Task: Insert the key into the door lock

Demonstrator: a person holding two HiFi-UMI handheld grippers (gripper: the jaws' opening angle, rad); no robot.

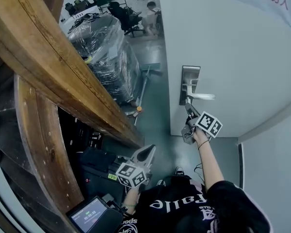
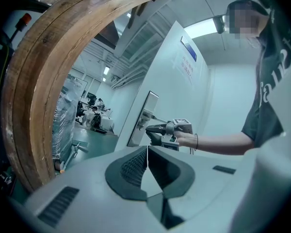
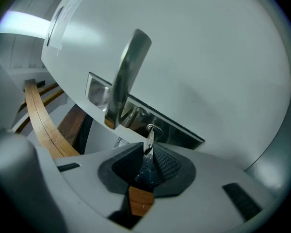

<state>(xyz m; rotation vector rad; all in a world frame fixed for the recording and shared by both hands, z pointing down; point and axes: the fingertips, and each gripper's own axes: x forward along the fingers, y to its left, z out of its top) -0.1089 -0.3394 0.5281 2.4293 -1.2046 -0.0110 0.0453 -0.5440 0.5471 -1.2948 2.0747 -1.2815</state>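
- White door (image 1: 233, 57) fills the right of the head view. A wooden beam (image 1: 48, 57) slants across the upper left, with a wrapped pallet (image 1: 104, 47) beyond it.
- Lock plate (image 1: 189, 79) sits mid-frame on the door, its handle (image 1: 202, 96) sticking out to the right.
- Right gripper (image 3: 148, 152) is clamped on the key (image 3: 149, 141), at the centre of its own view, with the blade pointing up at the plate just below the handle.
- Key tip meets a small round keyhole (image 3: 151, 127); I cannot tell whether it has gone in.
- Left gripper (image 2: 147, 154) hangs low in the middle of the head view, jaws pressed together on nothing.
- Step in hand, by my reading, is lining up and seating the key. The next move calls for keeping the blade square to the slot and pushing straight in.
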